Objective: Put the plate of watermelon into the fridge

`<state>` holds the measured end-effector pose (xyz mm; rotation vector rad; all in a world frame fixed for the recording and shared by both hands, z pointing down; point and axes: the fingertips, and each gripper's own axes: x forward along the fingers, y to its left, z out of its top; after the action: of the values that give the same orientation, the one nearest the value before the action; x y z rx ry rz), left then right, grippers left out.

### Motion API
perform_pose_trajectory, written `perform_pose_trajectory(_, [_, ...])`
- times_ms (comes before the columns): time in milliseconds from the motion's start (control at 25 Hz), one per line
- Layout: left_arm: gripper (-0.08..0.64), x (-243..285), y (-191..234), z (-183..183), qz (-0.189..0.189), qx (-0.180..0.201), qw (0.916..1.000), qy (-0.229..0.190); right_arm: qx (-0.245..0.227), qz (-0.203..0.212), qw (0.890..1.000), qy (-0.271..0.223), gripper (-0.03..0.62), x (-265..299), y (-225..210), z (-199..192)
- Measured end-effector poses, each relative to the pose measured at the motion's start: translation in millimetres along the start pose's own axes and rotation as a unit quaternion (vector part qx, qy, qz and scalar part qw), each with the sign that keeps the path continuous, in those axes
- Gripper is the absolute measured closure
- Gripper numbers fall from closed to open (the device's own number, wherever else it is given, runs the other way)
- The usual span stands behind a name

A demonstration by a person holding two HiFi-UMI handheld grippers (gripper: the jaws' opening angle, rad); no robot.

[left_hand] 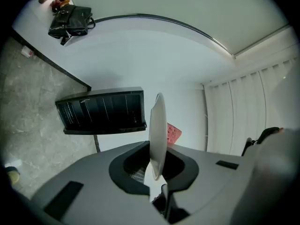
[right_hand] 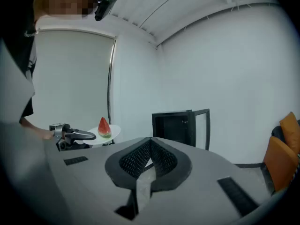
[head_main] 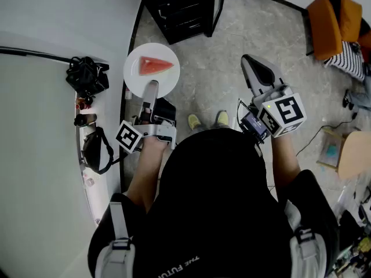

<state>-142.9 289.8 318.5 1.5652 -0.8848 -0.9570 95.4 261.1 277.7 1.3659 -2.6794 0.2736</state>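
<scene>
Two claws, each held in one of the standing person's hands, head view from above.

Left claw (head_main: 152, 88): pinching the near rim of the white plate (head_main: 139, 80). The left gripper view shows the plate edge-on between the jaws with its rim set deep into the pads. A deep bite on one edge is probably needed because the rest of the plate hangs out unsupported. The plate is carried about level in the air, in front of the person, which keeps the watermelon wedge (head_main: 155, 66) lying on its far half from sliding.

Right claw (head_main: 250, 62): pressed together on nothing, held out on the person's right and well apart from the plate. It appears to be kept free as a spare, for the door or for steadying.

White surface (head_main: 35, 132) to the left: bears a black bag (head_main: 87, 75) and has no part in this step.

Black fridge (head_main: 179, 10): stands low on the floor (head_main: 214, 68), just beyond the plate. Its door (head_main: 219, 7) is swung open, so the dark interior faces the person. The plate is still outside it, so the carry is judged part-done. The approach will call for lowering the plate while keeping it level.
</scene>
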Motion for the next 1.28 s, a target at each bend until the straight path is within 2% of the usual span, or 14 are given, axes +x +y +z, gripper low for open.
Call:
perform_pose_trajectory(160, [0.529, 0.8, -5.2, 3.8, -0.006, 0.016, 0.9999, -0.001, 0.005, 0.0, 1.0, -0.002, 0.583, 1.9, -0.6, 1.7])
perform_pose_trajectory(400, [0.529, 4.4, -2.5, 0.2, -0.012, 0.018, 0.9997, 0.01, 0.017, 0.003, 1.0, -0.019, 0.583, 2.1, -0.7, 1.5])
perform_pose_trajectory(800, [0.529, -32.1, 20.2, 71.0, 0.0, 0.008, 0.9997, 0.023, 0.0, 0.008, 1.0, -0.011, 0.583, 60.7, 74.3, -2.5])
perform_pose_trajectory(1280, [0.529, -24.1, 23.6, 83.0, -0.006, 0.011, 0.9996, 0.027, -0.021, 0.002, 1.0, -0.008, 0.583, 68.8, 77.2, 11.6])
